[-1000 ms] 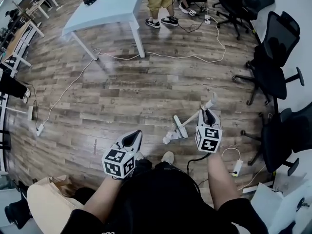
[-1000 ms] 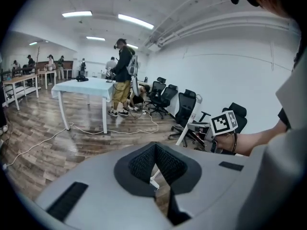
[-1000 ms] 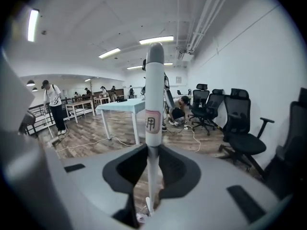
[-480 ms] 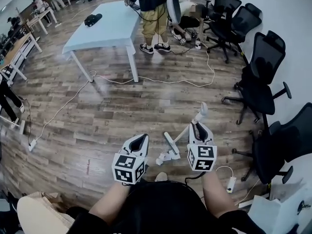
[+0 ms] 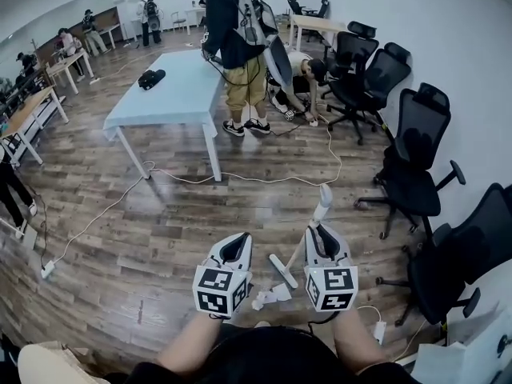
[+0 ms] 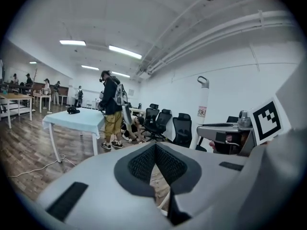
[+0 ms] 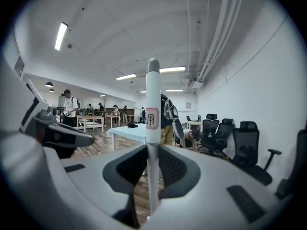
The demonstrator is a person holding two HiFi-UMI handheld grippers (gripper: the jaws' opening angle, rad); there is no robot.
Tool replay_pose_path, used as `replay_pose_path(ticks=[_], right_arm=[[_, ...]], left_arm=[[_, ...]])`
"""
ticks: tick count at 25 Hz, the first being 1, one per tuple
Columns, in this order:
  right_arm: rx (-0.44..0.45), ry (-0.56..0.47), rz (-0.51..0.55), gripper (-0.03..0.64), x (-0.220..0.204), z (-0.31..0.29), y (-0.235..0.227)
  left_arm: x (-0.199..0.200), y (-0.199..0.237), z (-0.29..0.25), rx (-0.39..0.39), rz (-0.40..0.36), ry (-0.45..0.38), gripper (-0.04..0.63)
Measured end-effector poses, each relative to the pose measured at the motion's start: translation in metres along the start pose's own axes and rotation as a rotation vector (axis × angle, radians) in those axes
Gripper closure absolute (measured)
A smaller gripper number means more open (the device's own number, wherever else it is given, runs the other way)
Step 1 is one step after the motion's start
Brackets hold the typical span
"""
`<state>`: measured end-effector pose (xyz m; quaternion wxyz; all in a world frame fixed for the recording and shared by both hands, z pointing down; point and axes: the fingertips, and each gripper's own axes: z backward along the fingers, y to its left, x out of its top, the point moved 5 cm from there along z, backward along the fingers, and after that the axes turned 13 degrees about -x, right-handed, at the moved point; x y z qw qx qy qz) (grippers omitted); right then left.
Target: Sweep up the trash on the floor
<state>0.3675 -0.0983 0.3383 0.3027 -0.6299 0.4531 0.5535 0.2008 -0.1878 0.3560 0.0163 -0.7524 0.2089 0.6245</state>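
R claw [image 5: 318,232] pinching white broom handle [image 7: 152,104]; pole runs up between the jaws w/ a small label near the top. L claw [image 6: 154,147] pressed together at the tips, nothing in it, held just left of R claw. Broom head [image 5: 282,269] on wood floor [image 5: 160,230] btwn the two claws. Trash [image 5: 270,295] = white paper scraps on floor, near side of the broom head, touching or just beside it. Far left: light-blue bench [image 5: 172,94], person [image 5: 236,46] standing at its right end. Black office chairs [image 5: 412,158] along right wall. White cable [image 5: 264,180] across floor.
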Motion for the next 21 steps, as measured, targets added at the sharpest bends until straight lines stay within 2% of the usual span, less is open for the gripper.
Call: replay_pose_path(ticks=[7, 15, 21], right_arm=[[0.015, -0.026, -0.026, 0.532, 0.01, 0.013, 0.007], [0.044, -0.016, -0.063, 0.532, 0.007, 0.028, 0.02], [0.077, -0.028, -0.078, 0.532, 0.007, 0.029, 0.02]], left_arm=[[0.007, -0.009, 0.004, -0.02, -0.025, 0.005, 0.598], [-0.001, -0.017, 0.009, -0.052, -0.027, 0.043, 0.598], [-0.003, -0.025, 0.007, -0.058, -0.04, 0.04, 0.598]])
